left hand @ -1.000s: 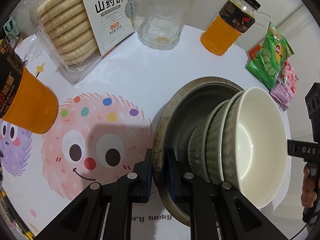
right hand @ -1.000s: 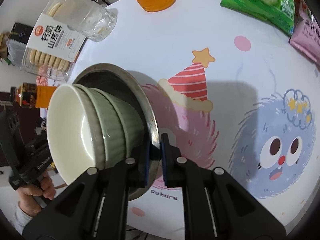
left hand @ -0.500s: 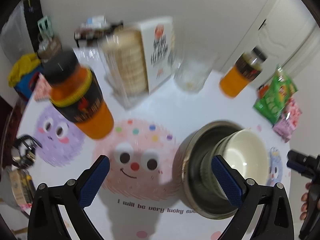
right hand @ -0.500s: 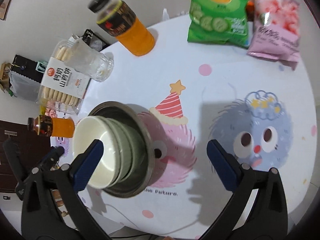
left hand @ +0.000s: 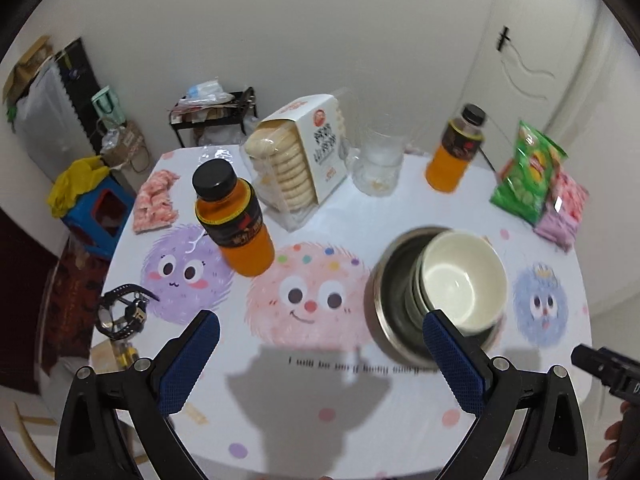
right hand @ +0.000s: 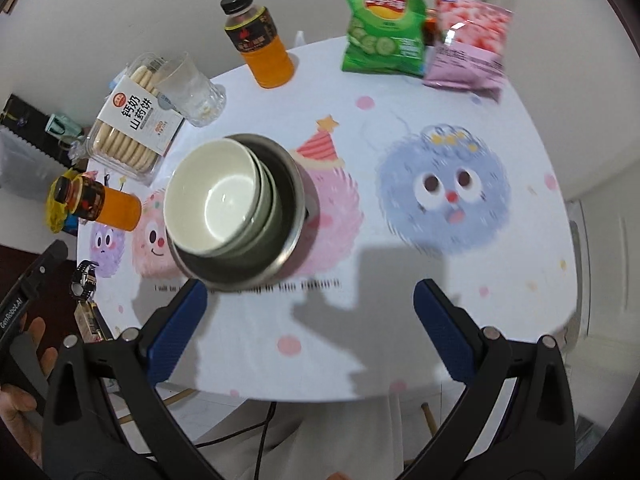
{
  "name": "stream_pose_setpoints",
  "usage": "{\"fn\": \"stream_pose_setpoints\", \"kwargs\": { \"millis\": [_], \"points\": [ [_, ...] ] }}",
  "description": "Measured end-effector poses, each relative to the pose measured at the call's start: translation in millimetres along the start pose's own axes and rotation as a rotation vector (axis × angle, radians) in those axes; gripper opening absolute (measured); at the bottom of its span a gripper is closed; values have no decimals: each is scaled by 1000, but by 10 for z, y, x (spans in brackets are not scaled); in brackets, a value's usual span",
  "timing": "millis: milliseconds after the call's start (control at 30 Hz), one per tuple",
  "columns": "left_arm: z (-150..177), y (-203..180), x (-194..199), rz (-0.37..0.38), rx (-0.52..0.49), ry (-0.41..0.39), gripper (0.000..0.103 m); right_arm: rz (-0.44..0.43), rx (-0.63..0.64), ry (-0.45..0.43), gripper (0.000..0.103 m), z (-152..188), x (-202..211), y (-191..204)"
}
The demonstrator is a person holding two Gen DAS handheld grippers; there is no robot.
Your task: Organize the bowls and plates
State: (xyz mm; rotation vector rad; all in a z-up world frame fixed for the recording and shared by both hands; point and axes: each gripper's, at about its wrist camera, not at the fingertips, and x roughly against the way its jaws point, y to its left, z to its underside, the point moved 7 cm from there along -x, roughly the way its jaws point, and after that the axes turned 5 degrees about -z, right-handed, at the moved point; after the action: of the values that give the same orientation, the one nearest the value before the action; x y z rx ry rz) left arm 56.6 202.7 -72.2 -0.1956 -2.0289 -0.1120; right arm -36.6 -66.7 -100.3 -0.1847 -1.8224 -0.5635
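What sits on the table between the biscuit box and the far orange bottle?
A clear glass cup, seen in the left wrist view between the biscuit box and the far orange bottle.

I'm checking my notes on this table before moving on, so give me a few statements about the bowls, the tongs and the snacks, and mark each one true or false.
1. The white bowl sits on top of the stacked bowls inside the metal basin. True.
2. The left tongs are clamped on the basin's rim. False: they are open and hold nothing.
3. The right tongs are open and empty. True.
4. The glass cup lies tipped on its side. False: it stands upright beside the biscuit box.
5. Two orange drink bottles stand on the table. True.
6. The green chip bag lies in the basin. False: it is at the table's far edge, beside the pink packet.
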Motion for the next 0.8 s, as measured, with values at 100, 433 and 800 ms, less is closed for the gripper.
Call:
{"fn": "stream_pose_setpoints", "kwargs": {
  "millis": [100,433,800],
  "points": [
    [57,-33,113,20,-15,-2,103,20,-3,-13,103,129,141,34],
    [142,-239,432,3,-51,-25,103,33,-9,-31,103,260,313,43],
    [173,-446,473,-52,-30,4,103,1,39,-11,103,107,392,-17]
  ]
}}
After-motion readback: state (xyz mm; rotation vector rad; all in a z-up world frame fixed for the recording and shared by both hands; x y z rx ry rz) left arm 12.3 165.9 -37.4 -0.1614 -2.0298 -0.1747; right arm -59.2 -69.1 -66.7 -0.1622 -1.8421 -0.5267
